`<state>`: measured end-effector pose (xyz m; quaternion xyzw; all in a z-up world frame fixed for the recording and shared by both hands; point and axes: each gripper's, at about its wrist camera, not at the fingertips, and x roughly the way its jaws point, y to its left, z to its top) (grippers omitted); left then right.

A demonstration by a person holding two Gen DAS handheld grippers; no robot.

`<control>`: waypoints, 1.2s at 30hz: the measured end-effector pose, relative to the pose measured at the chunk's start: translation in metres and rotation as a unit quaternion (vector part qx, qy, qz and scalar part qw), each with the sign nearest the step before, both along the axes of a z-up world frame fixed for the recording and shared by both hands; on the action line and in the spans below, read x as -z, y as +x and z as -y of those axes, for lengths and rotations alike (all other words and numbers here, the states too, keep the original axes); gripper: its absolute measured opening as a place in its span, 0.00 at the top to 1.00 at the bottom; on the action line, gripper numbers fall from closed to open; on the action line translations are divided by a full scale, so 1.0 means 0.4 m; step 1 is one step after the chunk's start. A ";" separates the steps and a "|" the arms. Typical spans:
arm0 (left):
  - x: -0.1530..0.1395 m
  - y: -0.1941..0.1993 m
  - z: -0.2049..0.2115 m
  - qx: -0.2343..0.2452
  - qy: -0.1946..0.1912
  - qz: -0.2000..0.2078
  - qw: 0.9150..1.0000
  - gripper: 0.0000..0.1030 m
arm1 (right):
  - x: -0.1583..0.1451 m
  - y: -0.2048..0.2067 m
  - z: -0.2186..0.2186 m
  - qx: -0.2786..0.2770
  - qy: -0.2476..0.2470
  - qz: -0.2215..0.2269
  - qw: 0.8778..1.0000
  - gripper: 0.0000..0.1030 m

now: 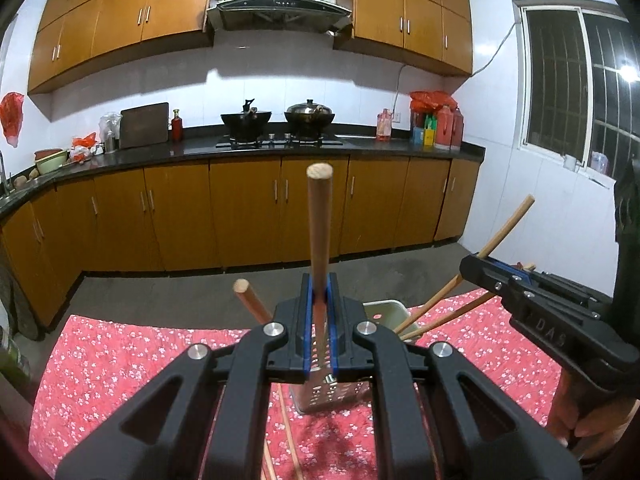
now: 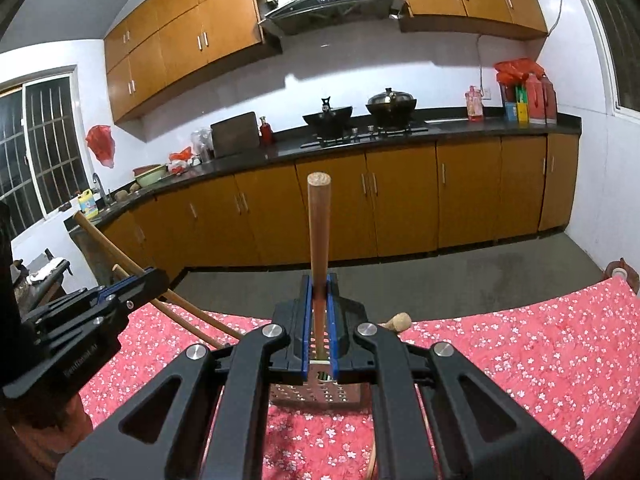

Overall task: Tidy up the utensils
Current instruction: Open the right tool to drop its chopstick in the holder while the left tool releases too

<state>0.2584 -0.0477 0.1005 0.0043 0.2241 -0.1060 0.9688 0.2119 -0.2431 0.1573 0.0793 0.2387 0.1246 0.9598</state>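
Chopsticks [image 1: 319, 216] [image 2: 319, 232] stand clamped upright in left gripper [image 1: 319, 300] and right gripper [image 2: 319, 300]

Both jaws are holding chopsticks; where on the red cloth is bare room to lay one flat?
Free: the flowered cloth right of the perforated holder, out to its far edge, and the stretch left of the holder. Crowded: the holder itself, with chopsticks leaning out, and loose sticks lying before it.

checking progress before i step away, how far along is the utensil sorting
Partly done. Several wooden sticks already stand in the perforated metal holder. In hand: the left gripper and right gripper each clamp a wooden stick upright above it. Left: at least two thin sticks lie on the floral cloth.
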 end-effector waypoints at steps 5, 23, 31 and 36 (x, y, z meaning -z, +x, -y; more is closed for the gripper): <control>0.002 0.004 0.009 -0.007 0.011 0.004 1.000 0.91 | -0.005 -0.006 0.000 0.004 -0.005 0.004 1.000 0.87; -0.064 -0.094 -0.016 -0.030 0.018 0.048 0.998 0.78 | -0.091 -0.095 0.037 0.025 -0.006 0.061 0.998 0.78; -0.091 -0.188 -0.039 -0.047 0.033 0.074 0.996 0.74 | -0.091 -0.155 0.101 0.062 -0.013 0.070 0.996 0.78; -0.089 -0.241 -0.071 -0.060 0.047 0.081 0.994 0.72 | -0.031 -0.169 0.158 0.093 -0.024 0.039 0.995 0.78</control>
